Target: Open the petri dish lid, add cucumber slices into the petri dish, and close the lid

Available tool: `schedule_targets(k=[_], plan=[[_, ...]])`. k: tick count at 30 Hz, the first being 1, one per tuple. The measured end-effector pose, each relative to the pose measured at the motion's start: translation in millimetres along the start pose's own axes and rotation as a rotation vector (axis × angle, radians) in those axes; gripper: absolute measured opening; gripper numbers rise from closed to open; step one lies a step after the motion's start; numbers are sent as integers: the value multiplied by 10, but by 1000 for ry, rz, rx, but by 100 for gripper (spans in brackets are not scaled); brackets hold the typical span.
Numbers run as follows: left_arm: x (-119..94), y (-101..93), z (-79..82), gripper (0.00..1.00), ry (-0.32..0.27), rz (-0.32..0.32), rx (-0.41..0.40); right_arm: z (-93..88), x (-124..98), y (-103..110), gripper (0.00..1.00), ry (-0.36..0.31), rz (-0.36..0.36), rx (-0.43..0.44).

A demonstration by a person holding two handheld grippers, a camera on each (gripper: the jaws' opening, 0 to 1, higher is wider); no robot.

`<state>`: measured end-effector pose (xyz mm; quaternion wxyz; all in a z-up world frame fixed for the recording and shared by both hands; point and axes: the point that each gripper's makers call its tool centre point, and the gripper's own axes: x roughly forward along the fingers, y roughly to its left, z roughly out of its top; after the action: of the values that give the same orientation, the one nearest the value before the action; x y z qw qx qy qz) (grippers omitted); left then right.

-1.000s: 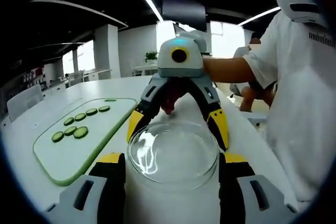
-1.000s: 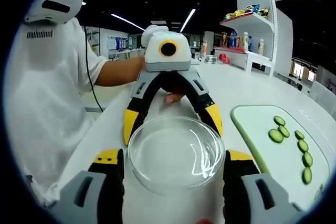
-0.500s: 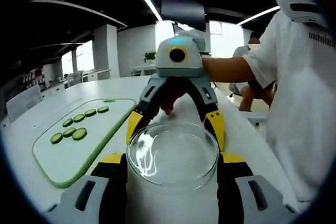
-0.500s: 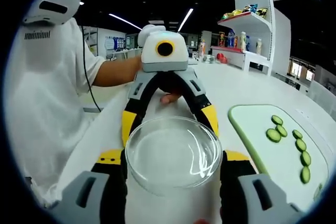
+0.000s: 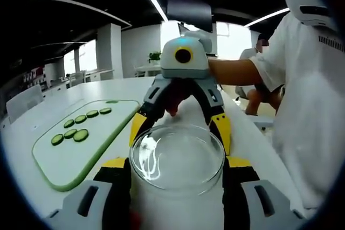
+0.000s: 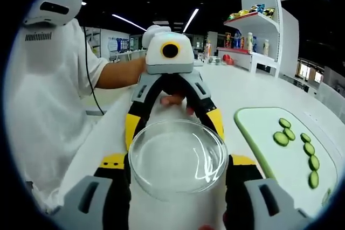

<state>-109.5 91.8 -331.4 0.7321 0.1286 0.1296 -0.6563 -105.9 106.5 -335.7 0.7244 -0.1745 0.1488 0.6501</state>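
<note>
Glass petri dish [image 5: 178, 157] flat between both tongs.

Petri dish [image 6: 178, 160] between both tools' jaws, apparently gripped, cucumber slices [image 6: 299, 146] right.

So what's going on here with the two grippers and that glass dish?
A person holds a gripper in each hand, facing each other across a round glass petri dish on a white table. The left gripper and the right gripper each have their jaws set around the dish from opposite sides. Whether either is actually squeezing it is not clear. Cucumber slices lie untouched on a green cutting board beside the dish, so none have gone in yet.
</note>
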Motion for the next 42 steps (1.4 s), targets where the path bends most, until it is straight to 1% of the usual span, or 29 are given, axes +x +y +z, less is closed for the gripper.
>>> schedule_targets(k=[14,27,28,42], plan=[[-13,11,47,69,1,0,9,31,-17,-7,71,8,-7,-1],[-33,25,139,69,-5,1,23,131,-68,-31,71,5,-19,-17],[-53,32,161,69,-3,3,29,143,-69,-33,71,5,-20,-19],[-194,44,215,69,-9,20,33,284,-23,-38,71,0,-10,-37]])
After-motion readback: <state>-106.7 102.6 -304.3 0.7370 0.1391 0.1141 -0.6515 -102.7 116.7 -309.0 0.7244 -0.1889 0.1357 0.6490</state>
